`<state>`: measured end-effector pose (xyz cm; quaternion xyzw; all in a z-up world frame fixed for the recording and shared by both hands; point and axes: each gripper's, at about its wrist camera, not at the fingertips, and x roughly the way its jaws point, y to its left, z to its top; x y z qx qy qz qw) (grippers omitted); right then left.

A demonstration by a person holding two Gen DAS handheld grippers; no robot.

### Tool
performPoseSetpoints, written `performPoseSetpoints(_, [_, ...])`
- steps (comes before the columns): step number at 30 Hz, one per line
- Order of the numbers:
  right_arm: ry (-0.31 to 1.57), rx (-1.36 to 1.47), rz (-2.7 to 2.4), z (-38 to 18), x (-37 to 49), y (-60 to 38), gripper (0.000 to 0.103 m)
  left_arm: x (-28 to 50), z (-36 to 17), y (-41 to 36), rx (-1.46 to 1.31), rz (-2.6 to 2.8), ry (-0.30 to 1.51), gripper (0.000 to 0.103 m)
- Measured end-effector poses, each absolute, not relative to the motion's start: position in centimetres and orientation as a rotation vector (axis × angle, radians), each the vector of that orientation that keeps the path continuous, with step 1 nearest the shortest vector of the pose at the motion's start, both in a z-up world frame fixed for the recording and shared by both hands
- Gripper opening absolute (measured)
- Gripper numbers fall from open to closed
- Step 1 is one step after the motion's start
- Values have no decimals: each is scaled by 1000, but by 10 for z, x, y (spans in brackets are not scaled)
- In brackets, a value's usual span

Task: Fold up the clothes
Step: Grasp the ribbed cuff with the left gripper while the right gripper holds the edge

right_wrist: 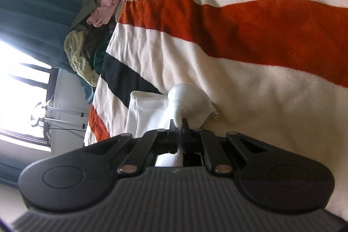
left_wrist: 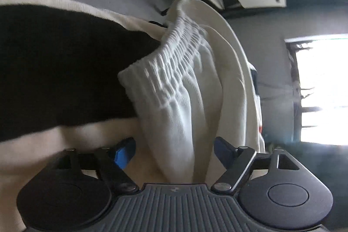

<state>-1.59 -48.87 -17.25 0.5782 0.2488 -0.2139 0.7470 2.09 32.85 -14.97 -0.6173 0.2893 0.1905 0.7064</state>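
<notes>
no text, label, brand or number could be read anywhere; the small mark on each gripper body stayed too faint.

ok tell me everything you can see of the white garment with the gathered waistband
The white garment looks like soft ribbed knit, with a puckered elastic waistband along its upper edge and long folds below it. It lies rumpled on a striped blanket, partly over a black stripe. In the left wrist view its lower part runs between the open fingers of the left gripper, which do not press it. In the right wrist view the right gripper is shut on a bunched corner of white cloth, apparently the same garment.
</notes>
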Motion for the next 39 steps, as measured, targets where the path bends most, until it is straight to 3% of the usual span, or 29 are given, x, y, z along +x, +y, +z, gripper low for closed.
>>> performPoseSetpoints(1, [546, 1260, -471, -172, -15, -488, 6, 24, -149, 330, -1362, 434, 637, 44])
performPoseSetpoints(2, [547, 1256, -473, -172, -14, -488, 6, 26, -148, 333, -1341, 448, 635, 32])
performPoseSetpoints(4, [552, 1249, -480, -172, -14, -487, 6, 25, -143, 337, -1306, 462, 644, 18])
performPoseSetpoints(6, [559, 1233, -501, -170, -15, -486, 6, 22, -135, 340, -1267, 473, 643, 10])
performPoseSetpoints(15, [493, 1140, -594, -148, -34, -483, 6, -55, -40, 385, -1176, 454, 456, 6])
performPoseSetpoints(23, [579, 1384, -721, -179, -66, -488, 8, -132, -80, 453, -1114, 530, 602, 6])
performPoseSetpoints(26, [602, 1369, -739, -176, -66, -486, 16, -140, -93, 446, -1014, 532, 647, 15])
performPoseSetpoints(27, [607, 1357, -748, -174, -66, -486, 21, -142, -91, 439, -954, 539, 660, 23])
performPoseSetpoints(29, [583, 1285, -779, -163, -66, -488, 51, -138, -85, 422, -834, 534, 681, 48])
performPoseSetpoints(30, [571, 1250, -793, -157, -66, -488, 61, -134, -80, 411, -776, 529, 683, 64])
performPoseSetpoints(31, [557, 1215, -803, -152, -66, -488, 75, -130, -72, 398, -719, 525, 677, 71])
performPoseSetpoints(32, [530, 1187, -794, -146, -64, -487, 83, -126, -64, 384, -662, 520, 672, 72])
performPoseSetpoints(34, [477, 1131, -775, -136, -61, -486, 83, -117, -46, 357, -536, 518, 648, 80])
performPoseSetpoints(39, [451, 920, -526, -117, -7, -475, 82, -82, -3, 281, -339, 407, 556, 86])
